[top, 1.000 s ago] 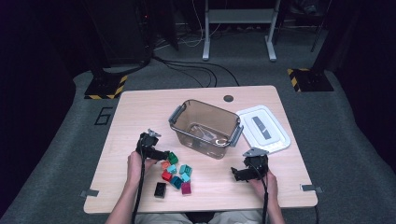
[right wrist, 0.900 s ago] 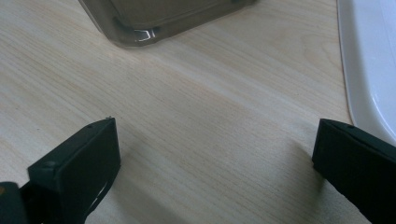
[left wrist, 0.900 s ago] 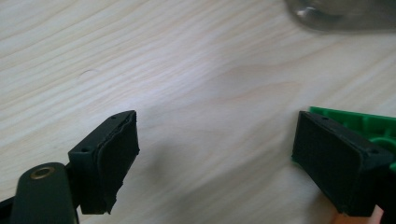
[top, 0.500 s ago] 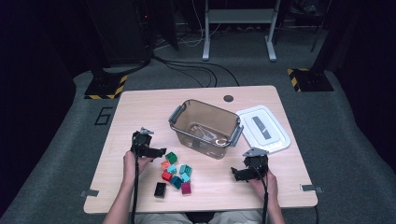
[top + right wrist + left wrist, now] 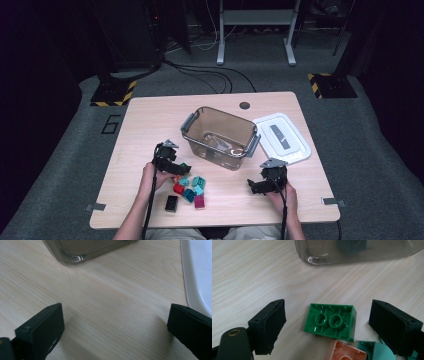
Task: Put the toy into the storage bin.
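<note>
A green brick (image 5: 330, 321) lies studs-down on the table, and my left gripper (image 5: 327, 325) straddles it with a gap on each side. The jaws have just been closing a little and neither pad touches the brick. From above, my left gripper (image 5: 177, 168) is at the top of a small heap of bricks by the green brick (image 5: 185, 166). My right gripper (image 5: 252, 186) rests open over bare wood. In its own view my right gripper (image 5: 115, 327) has nothing between the jaws.
A clear brown bin (image 5: 192, 125) stands mid-table with its white lid (image 5: 282, 137) flat to the right. Loose bricks include red (image 5: 178, 188), teal (image 5: 198, 182), magenta (image 5: 199, 201) and black (image 5: 171, 202). An orange brick (image 5: 344, 352) lies just under the green one.
My left gripper has shifted back to the right, closer to the heap of bricks. The right gripper has stayed put.
</note>
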`<move>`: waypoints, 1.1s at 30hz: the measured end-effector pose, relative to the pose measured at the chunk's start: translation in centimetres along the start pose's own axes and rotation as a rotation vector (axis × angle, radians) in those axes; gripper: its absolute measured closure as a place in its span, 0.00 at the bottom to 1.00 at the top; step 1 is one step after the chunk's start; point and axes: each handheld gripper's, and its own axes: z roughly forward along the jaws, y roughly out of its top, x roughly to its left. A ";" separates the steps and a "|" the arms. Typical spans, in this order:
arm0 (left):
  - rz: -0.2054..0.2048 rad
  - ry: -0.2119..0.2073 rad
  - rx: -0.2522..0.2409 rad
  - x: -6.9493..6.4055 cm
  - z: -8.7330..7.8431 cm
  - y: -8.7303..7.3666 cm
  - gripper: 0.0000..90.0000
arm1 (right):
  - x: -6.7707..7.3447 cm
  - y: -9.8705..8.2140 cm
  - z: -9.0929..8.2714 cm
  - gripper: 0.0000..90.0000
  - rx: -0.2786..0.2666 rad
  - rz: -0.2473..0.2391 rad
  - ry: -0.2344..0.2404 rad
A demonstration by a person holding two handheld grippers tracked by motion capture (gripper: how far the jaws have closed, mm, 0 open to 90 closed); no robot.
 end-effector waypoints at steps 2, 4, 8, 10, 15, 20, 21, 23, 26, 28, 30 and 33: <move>0.003 -0.005 0.012 0.1 0.2 0.0 0.17 | 0.0 0.0 0.0 0.00 0.000 0.000 0.000; 0.009 -0.007 0.017 0.1 0.4 0.0 0.21 | 0.0 0.0 0.0 0.00 0.000 0.000 0.000; 0.024 -0.019 0.052 0.2 0.7 -0.1 0.29 | 0.0 0.0 0.0 0.00 0.000 0.000 0.000; 0.022 -0.013 0.059 0.2 0.9 -0.1 0.33 | 0.0 0.0 0.0 0.00 0.000 0.000 0.000; 0.016 0.003 0.061 0.1 1.1 -0.1 0.44 | 0.0 0.0 0.0 0.00 0.000 0.000 0.000; 0.000 0.003 0.058 0.2 1.1 -0.1 0.44 | 0.0 0.0 0.0 0.00 0.000 -0.001 0.000; -0.003 0.004 0.058 0.3 1.1 -0.1 0.44 | 0.0 0.0 0.0 0.00 0.000 -0.001 0.001; -0.006 0.010 0.055 0.3 1.1 -0.1 0.44 | 0.0 0.0 0.0 0.00 0.000 -0.001 0.001; -0.018 0.015 0.049 0.5 1.0 -0.2 0.44 | 0.0 0.0 0.0 0.00 0.001 -0.003 0.004; -0.031 0.024 0.037 0.5 1.1 -0.3 0.44 | 0.0 0.0 0.0 0.00 0.000 -0.001 0.001; -0.024 0.024 0.046 0.6 1.0 -0.3 0.44 | 0.0 0.0 0.0 0.00 0.001 -0.002 0.001; -0.022 0.025 0.045 0.7 1.0 -0.3 0.44 | 0.0 0.0 0.0 0.00 0.001 -0.003 0.002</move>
